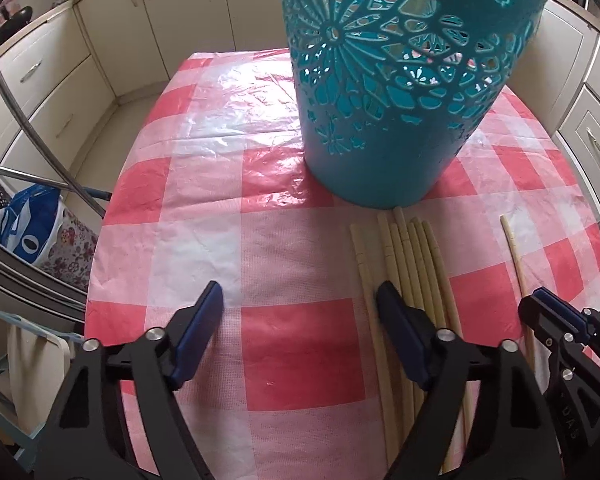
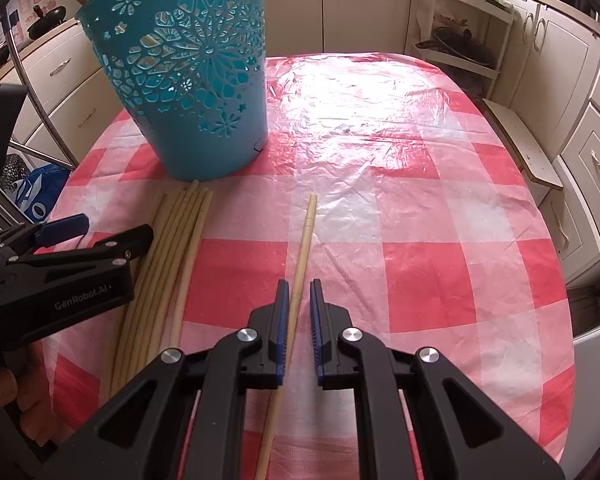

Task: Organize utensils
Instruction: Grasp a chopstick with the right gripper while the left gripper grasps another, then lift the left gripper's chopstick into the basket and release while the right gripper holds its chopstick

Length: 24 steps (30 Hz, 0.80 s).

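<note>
1. Left wrist view: the left gripper (image 1: 299,300) is spread wide with nothing between its blue pads, above the checked tablecloth (image 1: 204,184).
2. Its right finger overlaps the near part of a bundle of chopsticks (image 1: 410,248) lying flat on the cloth; contact cannot be told.
3. The far tips of the bundle reach the foot of a teal cut-out basket (image 1: 388,80), which stands upright on the cloth.
4. A single chopstick (image 1: 514,248) lies apart, right of the bundle. The right gripper (image 1: 548,316) shows at the right edge, over its near end.
5. Right wrist view: the right gripper (image 2: 299,300) is nearly closed, a narrow gap left. The single chopstick (image 2: 306,232) runs between the fingers, against the left pad and clear of the right; not clamped.
6. The bundle (image 2: 180,224) lies left of it, tips at the basket (image 2: 188,80) base. A wooden end pokes above the basket rim.
7. The left gripper (image 2: 100,232) sits at left, spread, beside the bundle.
8. Cream cabinets (image 2: 560,80) surround the table.
</note>
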Each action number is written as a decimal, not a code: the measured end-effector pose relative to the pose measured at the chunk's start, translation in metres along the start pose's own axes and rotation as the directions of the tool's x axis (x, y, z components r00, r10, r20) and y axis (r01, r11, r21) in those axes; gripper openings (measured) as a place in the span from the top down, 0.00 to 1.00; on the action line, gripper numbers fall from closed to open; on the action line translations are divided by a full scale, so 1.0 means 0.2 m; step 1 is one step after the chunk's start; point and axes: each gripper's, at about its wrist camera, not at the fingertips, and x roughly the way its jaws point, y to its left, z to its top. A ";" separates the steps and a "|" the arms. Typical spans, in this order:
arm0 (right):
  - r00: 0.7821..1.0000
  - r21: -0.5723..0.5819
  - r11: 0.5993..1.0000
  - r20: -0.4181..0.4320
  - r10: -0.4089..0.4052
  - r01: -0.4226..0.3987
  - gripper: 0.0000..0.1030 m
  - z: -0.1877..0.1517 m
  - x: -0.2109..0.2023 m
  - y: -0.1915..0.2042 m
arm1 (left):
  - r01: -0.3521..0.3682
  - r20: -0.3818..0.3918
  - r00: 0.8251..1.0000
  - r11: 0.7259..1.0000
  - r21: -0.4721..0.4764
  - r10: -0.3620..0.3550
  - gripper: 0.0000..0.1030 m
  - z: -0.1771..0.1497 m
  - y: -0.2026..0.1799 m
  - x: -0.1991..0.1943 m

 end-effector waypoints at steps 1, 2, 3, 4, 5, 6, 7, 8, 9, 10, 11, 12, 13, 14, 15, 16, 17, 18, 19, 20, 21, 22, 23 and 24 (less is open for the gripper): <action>1.000 -0.006 1.000 0.000 -0.003 0.003 0.89 0.00 0.00 0.00 | 0.006 0.005 1.000 1.000 0.002 -0.006 0.37 0.00 0.00 0.00; 1.000 -0.010 1.000 0.000 -0.006 0.006 0.89 0.00 0.00 0.01 | 0.013 0.009 1.000 1.000 0.004 -0.013 0.43 0.00 -0.01 -0.01; 1.000 -0.014 1.000 -0.001 -0.006 0.006 0.89 0.00 0.00 0.01 | 0.024 0.014 1.000 1.000 0.005 -0.024 0.50 0.00 -0.01 -0.02; 1.000 -0.012 1.000 -0.003 -0.002 0.002 0.92 0.00 0.00 0.01 | 0.036 0.016 0.999 0.999 0.003 -0.036 0.54 0.01 -0.01 -0.02; 1.000 -0.009 1.000 -0.004 0.001 -0.001 0.92 0.00 0.00 0.01 | 0.044 0.016 0.999 0.999 0.002 -0.044 0.56 0.01 -0.01 -0.02; 1.000 -0.006 1.000 -0.003 -0.003 0.003 0.92 0.00 0.00 0.00 | 0.047 0.015 0.999 0.999 0.003 -0.047 0.56 0.01 -0.02 -0.02; 1.000 -0.002 1.000 -0.002 -0.016 0.016 0.92 0.00 0.00 0.00 | 0.044 0.016 0.999 0.999 0.007 -0.044 0.56 0.01 -0.02 -0.02; 1.000 -0.002 1.000 -0.005 -0.025 0.025 0.92 0.00 0.00 -0.01 | 0.037 0.017 0.999 0.999 0.017 -0.037 0.55 0.01 -0.04 -0.02; 1.000 -0.004 1.000 -0.004 -0.025 0.025 0.92 0.00 0.01 -0.01 | 0.030 0.020 0.999 0.999 0.026 -0.031 0.55 0.00 -0.05 -0.02; 1.000 -0.013 0.999 -0.005 -0.030 0.029 0.92 0.01 0.01 -0.01 | 0.025 0.023 0.999 0.999 0.035 -0.026 0.55 0.00 -0.06 -0.02; 0.999 -0.020 0.999 -0.005 -0.033 0.033 0.92 0.00 0.01 0.00 | 0.029 0.029 0.999 0.998 0.047 -0.031 0.58 0.00 -0.07 -0.02; 1.000 -0.020 0.999 -0.006 -0.027 0.027 0.92 0.00 0.01 -0.01 | 0.038 0.031 0.999 0.998 0.056 -0.040 0.78 0.00 -0.08 -0.02; 1.000 -0.013 1.000 -0.010 -0.014 0.014 0.94 0.00 0.01 -0.01 | 0.053 0.027 0.998 0.997 0.062 -0.055 0.91 0.00 -0.09 -0.03; 1.000 0.000 1.000 -0.014 0.003 -0.003 0.94 0.01 0.01 -0.02 | 0.090 0.015 0.996 0.995 0.050 -0.091 0.96 0.01 -0.08 -0.04; 1.000 0.017 1.000 -0.016 0.019 -0.019 0.95 0.01 0.01 -0.03 | 0.105 0.013 0.994 0.994 0.041 -0.106 0.96 0.00 -0.08 -0.04; 0.999 0.038 0.998 -0.017 0.040 -0.039 0.95 0.01 0.00 -0.04 | 0.116 0.021 0.993 0.993 0.037 -0.117 0.96 0.00 -0.08 -0.06; 0.998 0.063 0.996 -0.014 0.063 -0.062 0.95 0.01 0.00 -0.06 | 0.128 0.037 0.991 0.991 0.031 -0.129 0.96 0.00 -0.07 -0.09; 0.997 0.079 0.994 -0.011 0.078 -0.077 0.95 0.02 -0.01 -0.07 | 0.136 0.047 0.989 0.990 0.027 -0.137 0.96 0.00 -0.06 -0.12; 0.996 0.094 0.991 -0.008 0.092 -0.091 0.95 0.02 -0.01 -0.08 | 0.143 0.065 0.987 0.989 0.025 -0.144 0.96 0.00 -0.05 -0.16; 0.995 0.107 0.989 -0.005 0.103 -0.102 0.95 0.02 -0.01 -0.09 | 0.147 0.082 0.986 0.989 0.020 -0.148 0.96 0.01 -0.03 -0.20; 0.994 0.114 0.987 -0.004 0.111 -0.110 0.95 0.02 -0.01 -0.09 | 0.153 0.091 0.984 0.988 0.013 -0.153 0.96 0.01 -0.02 -0.23; 0.993 0.120 0.986 -0.005 0.120 -0.118 0.95 0.02 -0.01 -0.08 | 0.159 0.099 0.982 0.987 0.006 -0.159 0.96 0.01 -0.01 -0.26; 0.992 0.128 0.984 -0.003 0.129 -0.128 0.95 0.02 -0.01 -0.08 | 0.162 0.107 0.981 0.987 0.002 -0.161 0.96 0.01 0.00 -0.29; 0.990 0.136 0.981 0.001 0.138 -0.137 0.95 0.03 -0.01 -0.09 | 0.165 0.116 0.980 0.986 -0.002 -0.163 0.96 0.02 0.02 -0.30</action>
